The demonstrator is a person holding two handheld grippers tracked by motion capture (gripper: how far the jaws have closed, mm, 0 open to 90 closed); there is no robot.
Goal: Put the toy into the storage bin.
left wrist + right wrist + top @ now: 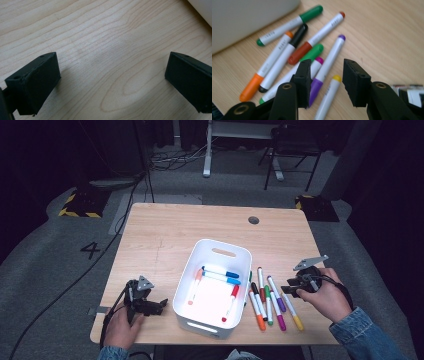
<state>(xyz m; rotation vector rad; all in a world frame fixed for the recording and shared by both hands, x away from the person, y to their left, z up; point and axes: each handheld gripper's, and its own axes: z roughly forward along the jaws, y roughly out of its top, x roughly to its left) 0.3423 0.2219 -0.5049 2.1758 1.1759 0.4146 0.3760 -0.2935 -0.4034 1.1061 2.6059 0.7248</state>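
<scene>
A white bin (186,285) stands mid-table with blue, pink and red markers (220,275) lying inside. Several loose markers (270,300) lie on the wood just right of it. My right gripper (289,287) hovers low over them, open. In the right gripper view (327,80) its jaws straddle the purple marker (329,60) and the yellow marker's cap (336,78), touching neither. Orange (265,72), black (284,56), red-brown (317,35) and green (287,23) markers lie farther off beside the bin wall (244,20). My left gripper (159,305) rests left of the bin, open (112,75) over bare wood.
A corner of the bin (202,10) shows at the top right of the left gripper view. A round cable hole (253,220) sits near the table's far edge. Beyond the table stand a chair (292,150) and a desk leg (207,150), with cables on the floor.
</scene>
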